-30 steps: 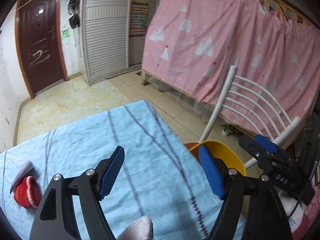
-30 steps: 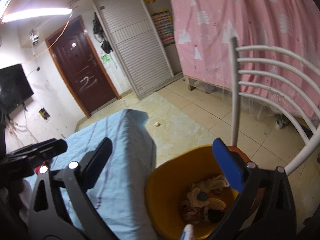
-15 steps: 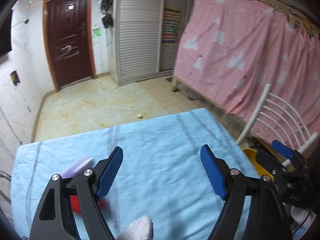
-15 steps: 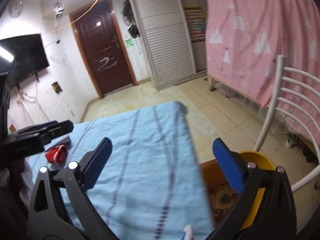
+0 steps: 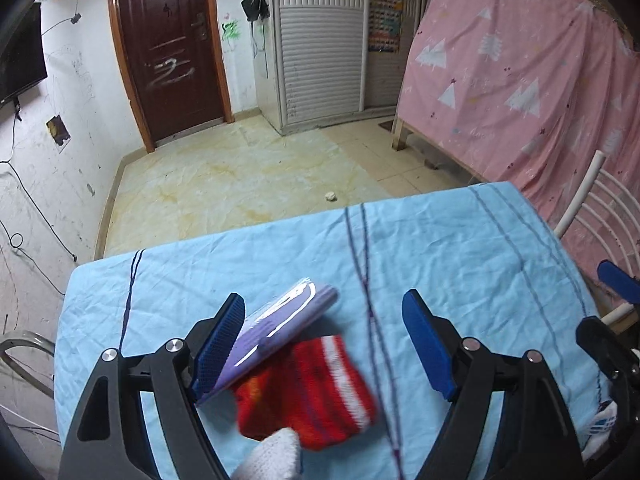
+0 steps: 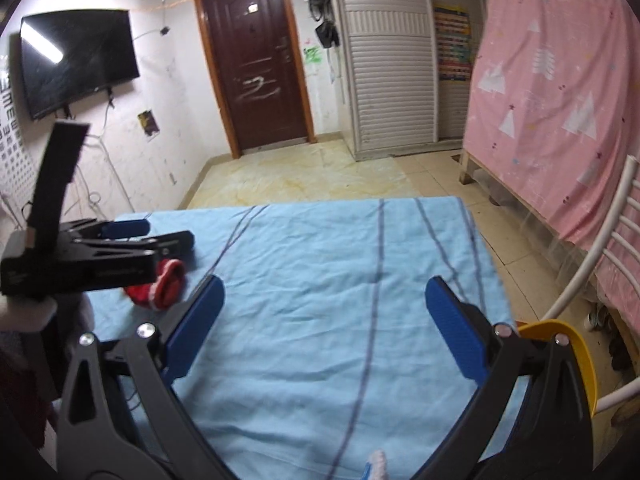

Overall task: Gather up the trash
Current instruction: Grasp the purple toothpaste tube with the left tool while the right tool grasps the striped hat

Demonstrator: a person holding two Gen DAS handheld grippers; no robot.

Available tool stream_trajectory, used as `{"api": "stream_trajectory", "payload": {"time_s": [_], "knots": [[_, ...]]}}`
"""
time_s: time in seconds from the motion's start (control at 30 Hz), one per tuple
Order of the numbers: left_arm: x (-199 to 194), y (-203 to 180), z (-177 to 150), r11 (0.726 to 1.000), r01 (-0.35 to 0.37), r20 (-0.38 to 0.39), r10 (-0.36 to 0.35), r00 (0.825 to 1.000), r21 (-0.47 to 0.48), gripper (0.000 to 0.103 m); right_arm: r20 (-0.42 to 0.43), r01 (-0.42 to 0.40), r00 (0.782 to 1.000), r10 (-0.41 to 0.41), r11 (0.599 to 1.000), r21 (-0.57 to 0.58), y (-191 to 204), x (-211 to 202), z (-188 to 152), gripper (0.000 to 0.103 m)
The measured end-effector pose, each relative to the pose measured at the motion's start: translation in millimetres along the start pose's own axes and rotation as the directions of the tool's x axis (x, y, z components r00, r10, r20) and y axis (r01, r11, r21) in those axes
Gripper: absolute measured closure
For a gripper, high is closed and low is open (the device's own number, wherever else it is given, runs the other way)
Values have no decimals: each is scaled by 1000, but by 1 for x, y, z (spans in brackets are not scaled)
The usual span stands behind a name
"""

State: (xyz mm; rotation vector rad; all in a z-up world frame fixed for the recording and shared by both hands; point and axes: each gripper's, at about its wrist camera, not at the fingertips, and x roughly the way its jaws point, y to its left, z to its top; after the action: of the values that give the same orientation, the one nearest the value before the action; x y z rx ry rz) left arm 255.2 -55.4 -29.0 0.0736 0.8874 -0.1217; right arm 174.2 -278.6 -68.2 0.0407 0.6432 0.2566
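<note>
Left gripper (image 5: 324, 344) fingers wide, holding nothing, above red sock (image 5: 308, 392) and purple packet (image 5: 280, 324) on the blue-clothed bench (image 5: 460, 248). Right gripper (image 6: 324, 328) fingers also wide and empty over bare cloth, yellow bin (image 6: 576, 352) just beside the bench edge.

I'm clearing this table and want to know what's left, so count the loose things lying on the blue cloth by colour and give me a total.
Red: 1, the red knitted item
Purple: 1, the purple packet, lying partly under the red one
Total: 2 on the blue cloth
</note>
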Motion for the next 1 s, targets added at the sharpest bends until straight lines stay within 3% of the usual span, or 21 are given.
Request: {"api": "stream_trajectory", "payload": {"time_s": [0.2,0.4,0.47,0.67,1.0], "knots": [[17,23,-5,1000,2,-51,-2,999,-12,32,-31,-46,999,44,997,-59,33,11,1,6],[32,52,-9,995,35,-101,-44,994,-92,50,-75,-112,992,104,986,-125,65,21,-1,6],[31,61,-10,994,33,-91,-42,995,-102,63,-90,-142,987,131,981,-135,72,24,0,6],[29,83,-15,984,69,-71,-82,994,-165,82,-151,-211,971,187,964,-160,102,42,-2,6],[24,122,-26,951,145,-22,-157,987,-273,95,-254,-298,933,256,944,-144,137,78,1,6]]}}
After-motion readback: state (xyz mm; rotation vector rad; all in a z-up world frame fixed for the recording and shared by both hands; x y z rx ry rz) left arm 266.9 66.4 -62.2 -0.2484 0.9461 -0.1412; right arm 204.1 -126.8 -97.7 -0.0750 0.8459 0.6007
